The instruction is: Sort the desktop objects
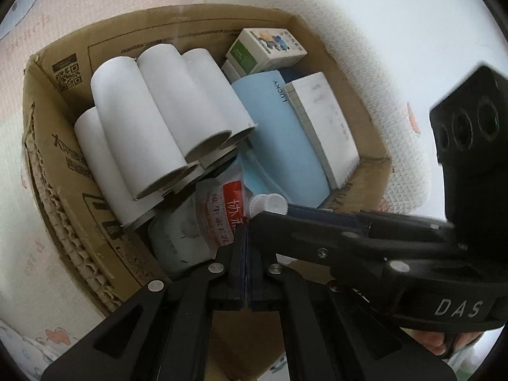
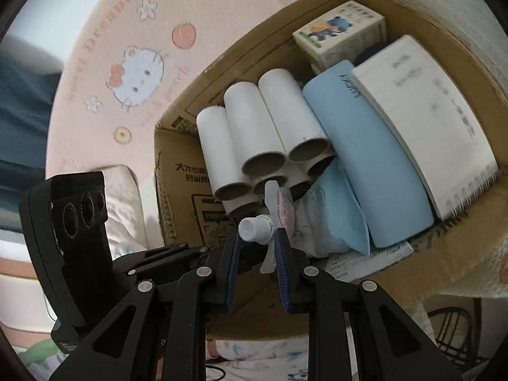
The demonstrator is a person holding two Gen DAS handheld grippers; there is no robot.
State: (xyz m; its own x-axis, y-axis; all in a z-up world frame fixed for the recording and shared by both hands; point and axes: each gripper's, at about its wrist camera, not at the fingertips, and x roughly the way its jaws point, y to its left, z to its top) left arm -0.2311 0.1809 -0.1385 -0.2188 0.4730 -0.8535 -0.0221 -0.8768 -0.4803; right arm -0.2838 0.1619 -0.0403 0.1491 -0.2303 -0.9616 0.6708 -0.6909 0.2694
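Right claw [image 2: 257, 241] grips a tube [image 2: 279, 212] (label blurred) above the box [image 2: 177, 171].

White notebook [image 2: 438, 133] cover print blurred, unreadable.

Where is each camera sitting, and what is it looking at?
Left wrist: sits on the shut left gripper, looking down into the cardboard box; the right gripper shows.
Right wrist: sits on the right gripper, shut on a white-capped tube; the left gripper's body shows.
Both see the paper rolls and blue book.
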